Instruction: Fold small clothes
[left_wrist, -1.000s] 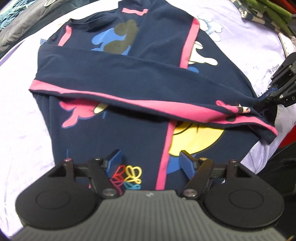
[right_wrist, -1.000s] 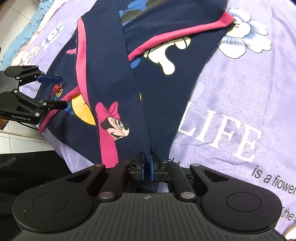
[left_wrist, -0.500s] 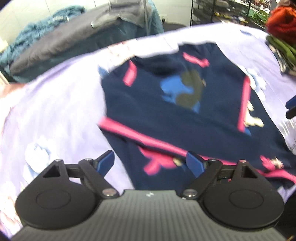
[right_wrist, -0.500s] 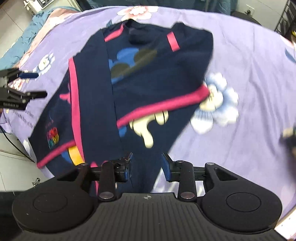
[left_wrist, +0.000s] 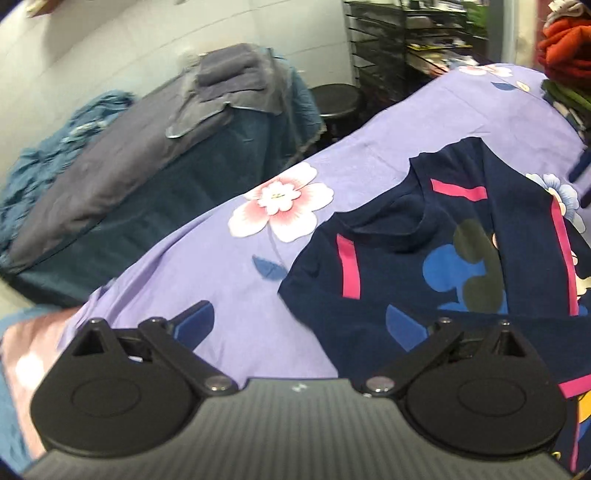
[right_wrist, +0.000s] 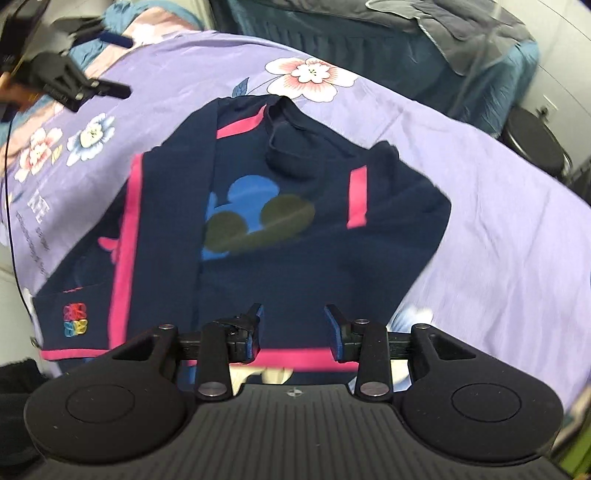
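Two claws: left claw (left_wrist: 301, 321) and right claw (right_wrist: 291, 325) both spread apart, holding nothing.
Shirt: navy Mickey shirt (right_wrist: 280, 221), sleeves folded in, flat on purple bedsheet (right_wrist: 498, 221).
Risk: pinching one layer could undo sleeve folds; neckline (right_wrist: 288, 147) looks bunched.

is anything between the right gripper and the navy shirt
Nothing visible. The right gripper hangs open over the navy shirt's near pink hem, with only shirt fabric and the purple bedsheet around it.
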